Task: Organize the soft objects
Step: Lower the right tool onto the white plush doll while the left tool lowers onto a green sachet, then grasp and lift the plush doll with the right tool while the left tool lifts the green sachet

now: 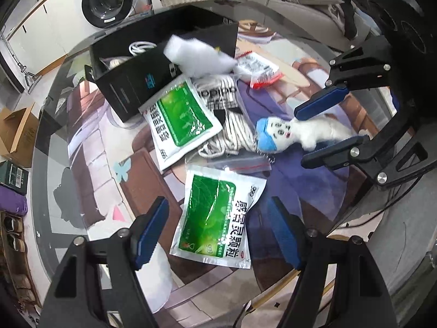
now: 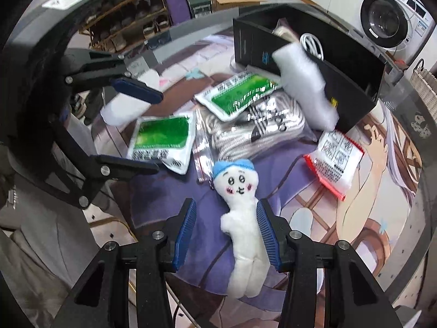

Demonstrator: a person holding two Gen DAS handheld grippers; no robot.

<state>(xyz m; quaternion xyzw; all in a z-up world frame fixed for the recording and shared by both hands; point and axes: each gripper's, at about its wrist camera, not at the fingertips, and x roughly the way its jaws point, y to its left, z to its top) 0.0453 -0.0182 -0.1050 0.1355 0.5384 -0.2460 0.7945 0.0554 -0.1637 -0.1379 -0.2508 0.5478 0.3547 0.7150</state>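
Observation:
A white plush doll with a blue cap (image 2: 241,218) lies on the glass table, its body between the open fingers of my right gripper (image 2: 228,231); it also shows in the left wrist view (image 1: 297,134). My left gripper (image 1: 221,229) is open and empty over a green sachet (image 1: 215,213). A second green sachet (image 1: 181,117), a bagged striped rope (image 2: 256,128), a white foam bag (image 2: 306,90) leaning on the black box (image 2: 349,73), and a red-edged white packet (image 2: 334,158) lie around.
The black box (image 1: 131,82) holds a white cable (image 1: 140,47) and stands at the far side. A clear zip bag (image 2: 203,150) lies beside the doll. The round table's edge (image 1: 43,180) is near; a cardboard box (image 1: 16,134) is on the floor.

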